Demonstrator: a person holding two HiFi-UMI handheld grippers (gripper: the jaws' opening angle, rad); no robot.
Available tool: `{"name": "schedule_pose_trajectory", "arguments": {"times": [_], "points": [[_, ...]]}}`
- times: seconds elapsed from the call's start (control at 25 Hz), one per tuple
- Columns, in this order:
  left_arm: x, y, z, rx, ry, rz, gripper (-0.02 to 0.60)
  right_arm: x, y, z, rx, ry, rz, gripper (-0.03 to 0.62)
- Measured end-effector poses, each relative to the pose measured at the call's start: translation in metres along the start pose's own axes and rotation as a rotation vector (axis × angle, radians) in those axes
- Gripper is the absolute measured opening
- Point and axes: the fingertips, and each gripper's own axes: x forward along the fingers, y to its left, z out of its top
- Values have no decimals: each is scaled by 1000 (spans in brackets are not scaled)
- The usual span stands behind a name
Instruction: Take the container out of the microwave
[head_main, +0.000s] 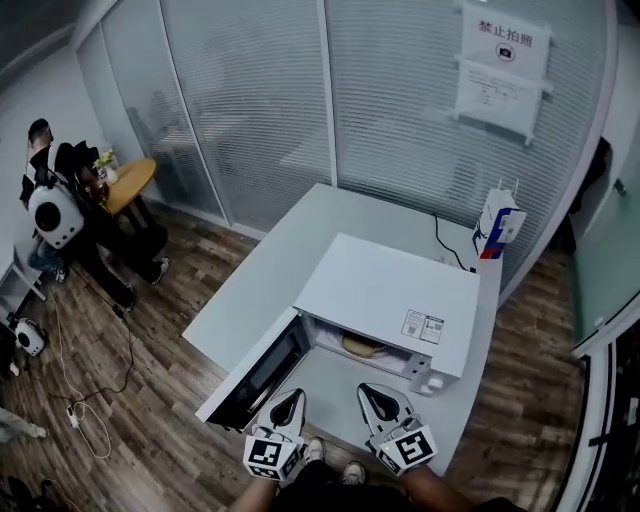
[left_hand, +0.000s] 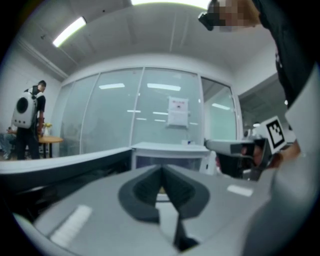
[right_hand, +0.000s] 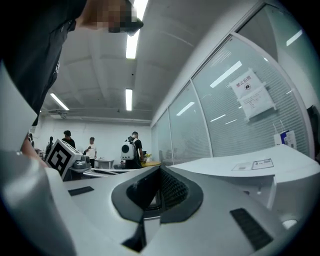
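Note:
A white microwave (head_main: 390, 295) stands on a white table (head_main: 300, 250), its door (head_main: 255, 375) swung open to the left. Inside, a flat tan container (head_main: 362, 346) lies on the cavity floor. My left gripper (head_main: 288, 405) hangs in front of the open door, shut and empty. My right gripper (head_main: 383, 403) is beside it, short of the cavity, jaws together with nothing in them. In the left gripper view the shut gripper (left_hand: 161, 172) faces the microwave (left_hand: 170, 152). The right gripper view has the shut gripper (right_hand: 160, 172) alongside the microwave's top (right_hand: 250, 160).
A blue-and-white carton (head_main: 497, 225) and a black cable (head_main: 445, 245) sit at the table's far end by the glass partition (head_main: 400, 90). Seated people and a round wooden table (head_main: 130, 180) are at the left. A cord (head_main: 85, 410) lies on the wooden floor.

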Motion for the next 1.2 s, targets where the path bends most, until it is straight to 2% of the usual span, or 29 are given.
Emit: {"name": "schedule_pose_trajectory", "arguments": {"times": [0.2, 0.36, 0.6, 0.64, 0.72, 0.76, 1.04, 1.2], "points": [[44, -1, -13, 22, 29, -106, 5, 6, -23, -19, -1, 46, -105, -2], [70, -6, -22, 35, 52, -171, 5, 12, -33, -33, -5, 89, -157, -2], [103, -16, -44, 32, 76, -224, 9, 15, -44, -55, -2, 140, -213, -2], [108, -18, -48, 26, 80, -233, 58, 14, -47, -59, 8, 148, -225, -2], [117, -22, -55, 19, 88, -237, 200, 13, -53, -68, 28, 164, -251, -2], [122, -22, -60, 19, 93, -228, 241, 12, -57, -72, 33, 173, -264, -2], [161, -20, -98, 35, 162, -161, 437, 9, -72, -99, 49, 219, -311, -2], [187, -24, -117, 65, 197, -146, 487, 5, -77, -113, 57, 245, -328, -2]]}}
